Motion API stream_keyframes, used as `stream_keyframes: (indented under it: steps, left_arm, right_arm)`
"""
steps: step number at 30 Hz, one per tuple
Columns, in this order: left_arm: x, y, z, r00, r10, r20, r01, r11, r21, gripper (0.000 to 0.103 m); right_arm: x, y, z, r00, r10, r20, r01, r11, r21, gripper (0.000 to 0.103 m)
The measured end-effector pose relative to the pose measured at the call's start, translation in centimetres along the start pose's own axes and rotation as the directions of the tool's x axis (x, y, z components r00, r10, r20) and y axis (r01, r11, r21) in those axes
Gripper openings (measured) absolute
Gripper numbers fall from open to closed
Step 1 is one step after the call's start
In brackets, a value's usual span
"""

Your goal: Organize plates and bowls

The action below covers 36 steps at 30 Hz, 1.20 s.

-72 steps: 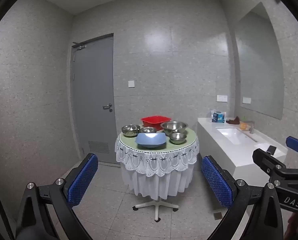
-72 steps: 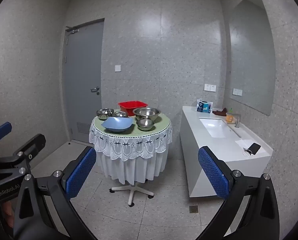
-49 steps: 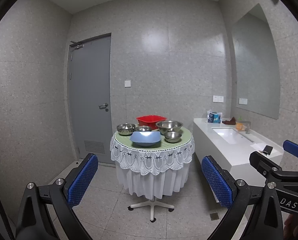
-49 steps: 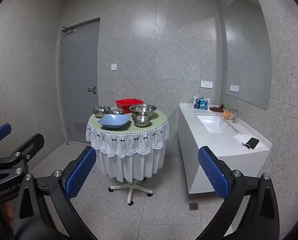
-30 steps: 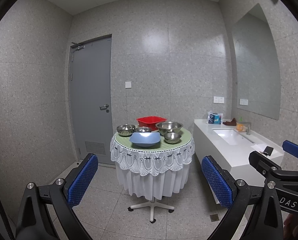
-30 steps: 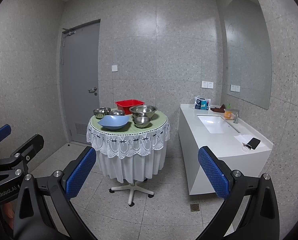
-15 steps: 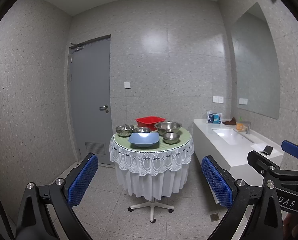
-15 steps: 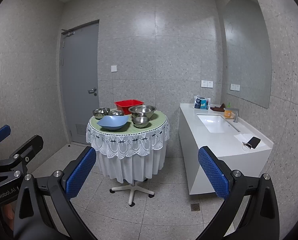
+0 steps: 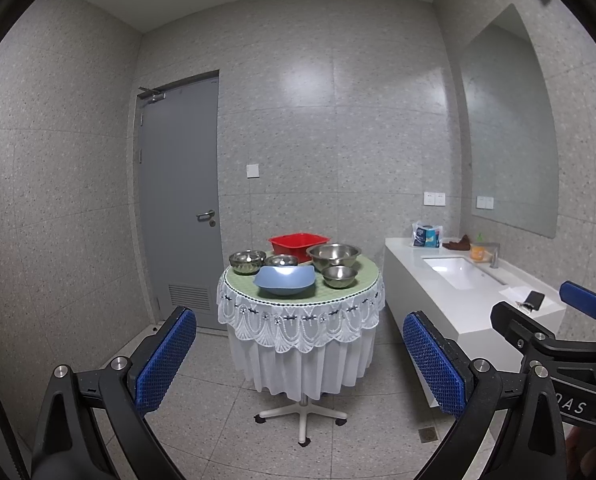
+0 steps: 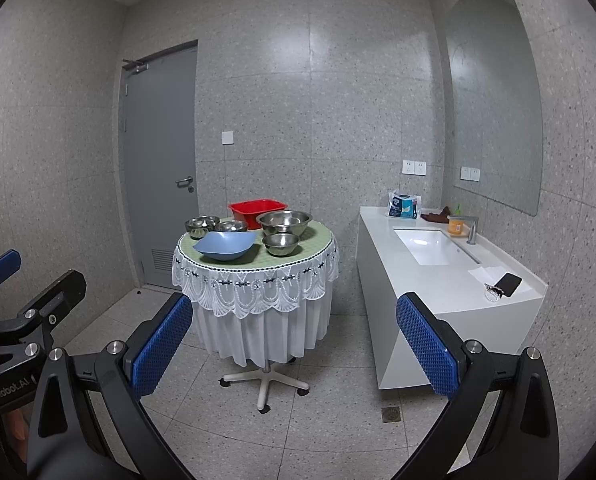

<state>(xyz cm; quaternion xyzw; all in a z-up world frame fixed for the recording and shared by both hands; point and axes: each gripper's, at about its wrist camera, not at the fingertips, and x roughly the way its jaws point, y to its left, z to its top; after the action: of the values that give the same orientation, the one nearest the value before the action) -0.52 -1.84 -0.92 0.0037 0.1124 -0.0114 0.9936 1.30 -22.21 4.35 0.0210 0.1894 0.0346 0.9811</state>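
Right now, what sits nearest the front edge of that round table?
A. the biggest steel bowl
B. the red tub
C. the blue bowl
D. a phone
C: the blue bowl sits closest to the front rim of the table, with the steel bowls behind and beside it and the red tub at the back.

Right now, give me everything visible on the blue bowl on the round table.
The blue bowl is pale blue, matte, plastic-looking, with a squarish rim that rises to soft corners. It sits upright and looks empty, at the front of the round table on the green mat. Steel bowls stand behind and beside it; whether they touch it cannot be told. Neither gripper is near it.
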Motion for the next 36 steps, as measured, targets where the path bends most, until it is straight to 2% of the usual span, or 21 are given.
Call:
stream_keyframes:
  steps: [21, 36]
  left_arm:
    - [0.3, -0.4, -0.4, 1.0, 0.006, -0.005, -0.006, 1.0, 0.011, 0.102]
    - [1.6, -1.7, 1.3, 0.999, 0.018, -0.039, -0.017, 1.0, 0.012, 0.102]
  right_arm:
    - [1.0, -0.7, 0.6, 1.0, 0.009, 0.001, -0.009, 1.0, 0.011, 0.103]
    - [2.8, -3.8, 2.5, 0.999, 0.031, -0.028, -0.031, 0.999, 0.02, 0.103]
